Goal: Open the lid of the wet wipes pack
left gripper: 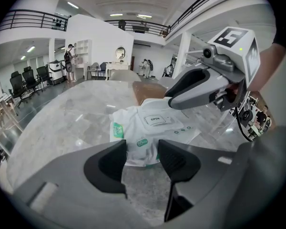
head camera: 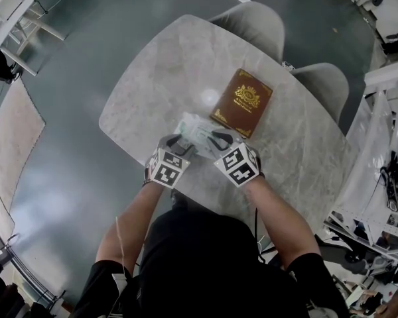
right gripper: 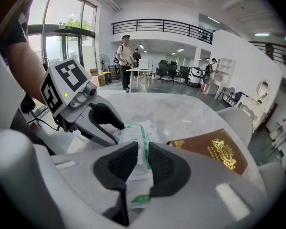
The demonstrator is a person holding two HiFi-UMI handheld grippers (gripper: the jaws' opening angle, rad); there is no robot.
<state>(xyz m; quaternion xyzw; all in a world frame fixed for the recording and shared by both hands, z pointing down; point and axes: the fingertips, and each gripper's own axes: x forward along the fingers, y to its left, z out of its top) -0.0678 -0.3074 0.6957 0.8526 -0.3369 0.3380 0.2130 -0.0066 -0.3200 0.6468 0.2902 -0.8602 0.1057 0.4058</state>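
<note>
**Soft white plastic-film wet wipes pack (head camera: pixel 198 130) held at both ends**

Pack lies on the grey marble-look counter (head camera: pixel 152 71). The left hand-held gripper (left gripper: pixel 142 151) is clenched on its left end. Judged light, floppy and slick, so it should crumple easily. Best hold: the stiffer rectangular lid flap (left gripper: pixel 155 119), still flat. The right hand-held gripper (right gripper: pixel 143 159) pinches the right edge. A glossy brown gold-stamped booklet (head camera: pixel 242 103) lies just beside.

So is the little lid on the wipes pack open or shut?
Shut. The white rectangular lid printed OPEN lies flat against the top of the soft white-and-green wet wipes pack, no gap showing.
</note>
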